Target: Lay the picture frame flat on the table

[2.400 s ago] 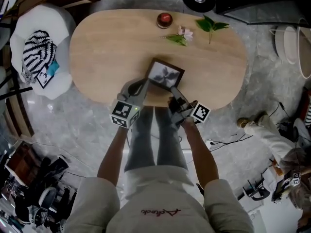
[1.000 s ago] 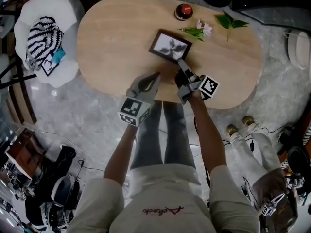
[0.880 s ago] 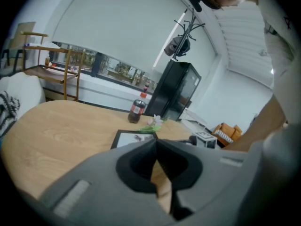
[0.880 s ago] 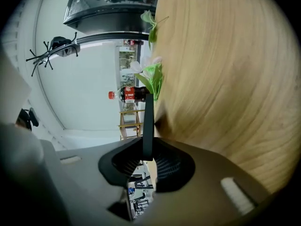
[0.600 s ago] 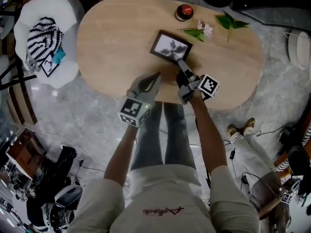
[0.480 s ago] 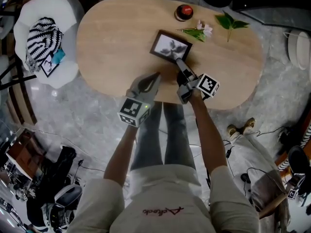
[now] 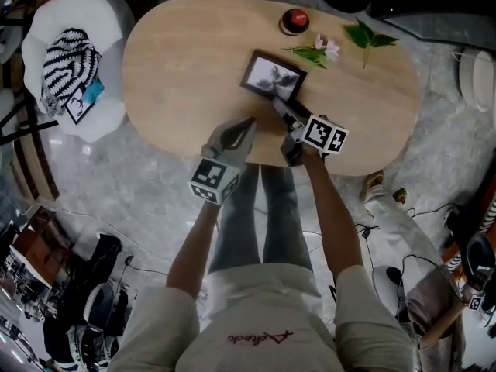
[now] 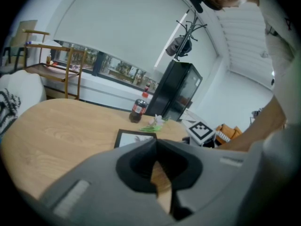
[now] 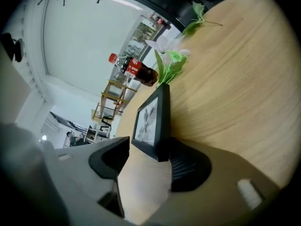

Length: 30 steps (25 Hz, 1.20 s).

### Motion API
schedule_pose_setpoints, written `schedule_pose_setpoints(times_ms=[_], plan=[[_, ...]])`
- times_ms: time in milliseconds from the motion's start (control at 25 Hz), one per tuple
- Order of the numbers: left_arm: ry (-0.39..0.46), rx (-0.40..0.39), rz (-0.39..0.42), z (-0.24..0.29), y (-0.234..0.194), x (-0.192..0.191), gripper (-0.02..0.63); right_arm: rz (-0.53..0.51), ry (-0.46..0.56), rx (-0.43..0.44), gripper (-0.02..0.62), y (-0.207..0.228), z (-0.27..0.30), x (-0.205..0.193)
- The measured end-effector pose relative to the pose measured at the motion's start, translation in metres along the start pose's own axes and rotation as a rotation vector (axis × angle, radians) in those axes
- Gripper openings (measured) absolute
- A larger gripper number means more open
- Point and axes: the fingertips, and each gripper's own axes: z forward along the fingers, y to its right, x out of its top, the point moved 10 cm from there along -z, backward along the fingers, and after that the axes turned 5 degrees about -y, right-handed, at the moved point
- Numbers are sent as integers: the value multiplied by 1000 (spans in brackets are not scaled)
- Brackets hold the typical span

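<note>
The dark picture frame [image 7: 273, 77] with a black-and-white flower print appears to lie flat on the oval wooden table [image 7: 186, 60]. It also shows in the left gripper view [image 8: 135, 138]. My right gripper [image 7: 282, 108] is at the frame's near corner. Its jaws have just been opening. In the right gripper view the frame [image 9: 150, 119] has its corner between the spread jaws of the right gripper [image 9: 148, 161], close against one pad [image 9: 188, 166]. My left gripper [image 7: 246, 122] rests near the table's front edge, left of the frame, with its tips together on nothing [image 8: 156, 145].
A cola bottle with a red cap [image 7: 294, 18] stands at the far side. Next to it lie a pink flower [image 7: 318, 49] and a green leafy sprig [image 7: 370, 36]. A white armchair with a striped cloth [image 7: 66, 68] is at the left. Another person's legs [image 7: 403, 208] are at the right.
The right gripper has rolled, so its marker cube now faces up, and its jaws have spread at the frame's corner. The left gripper has stayed where it was.
</note>
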Motion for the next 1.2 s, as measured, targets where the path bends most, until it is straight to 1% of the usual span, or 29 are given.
schedule_pose_setpoints(times_ms=[120, 240, 440, 520, 600, 720, 920, 1120, 1200], plan=[[9, -1, 2, 0, -1, 1, 0, -116, -40, -77, 276, -6, 2, -1], [8, 2, -2, 0, -2, 0, 0, -250, -77, -157, 284, -10, 6, -5], [1, 0, -6, 2, -3, -3, 0, -519, -138, -324, 278, -17, 11, -9], [-2, 0, -7, 1, -3, -1, 0, -606, -158, -383, 278, -21, 13, -13], [-3, 1, -6, 0, -4, -1, 0, -667, -167, -429, 276, -24, 14, -15], [-2, 2, -6, 0, -5, 0, 0, -695, -169, -461, 278, -24, 16, -15], [2, -1, -3, 2, -3, 1, 0, -695, -164, -461, 268, -26, 12, -15], [4, -5, 0, 1, 0, 3, 0, -708, -155, -456, 211, -33, 3, -19], [2, -7, 3, 2, 1, 4, 0, -725, -148, -456, 178, -35, 0, -21]])
